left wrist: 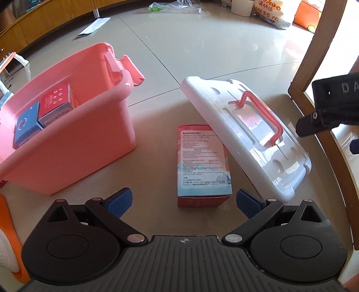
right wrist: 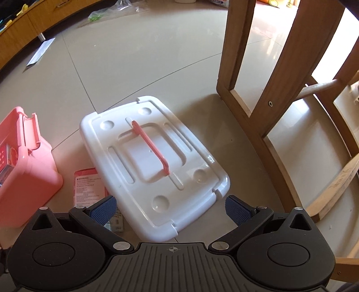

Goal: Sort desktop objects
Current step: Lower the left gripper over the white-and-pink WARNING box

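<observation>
Glossy tiled floor (left wrist: 179,56) as work surface; pink bin (left wrist: 74,143) at left, cut off by frame edge, holding red box (left wrist: 57,100) and blue box (left wrist: 27,123). Carton (left wrist: 202,164) flat between bin and white lid (left wrist: 246,139), far corner hidden under lid, print too small to read. Left gripper (left wrist: 182,201) and right gripper (right wrist: 170,207) both spread wide, grasping nothing.

Pale tiled floor (right wrist: 134,67) strewn with a white envelope (left wrist: 94,27) and crumpled plastic bag (left wrist: 177,7), wooden chair (right wrist: 280,67) at right, wooden cabinet (left wrist: 44,20) behind.

Pink-blue box (left wrist: 203,161) flat beside bin (left wrist: 89,143)
</observation>
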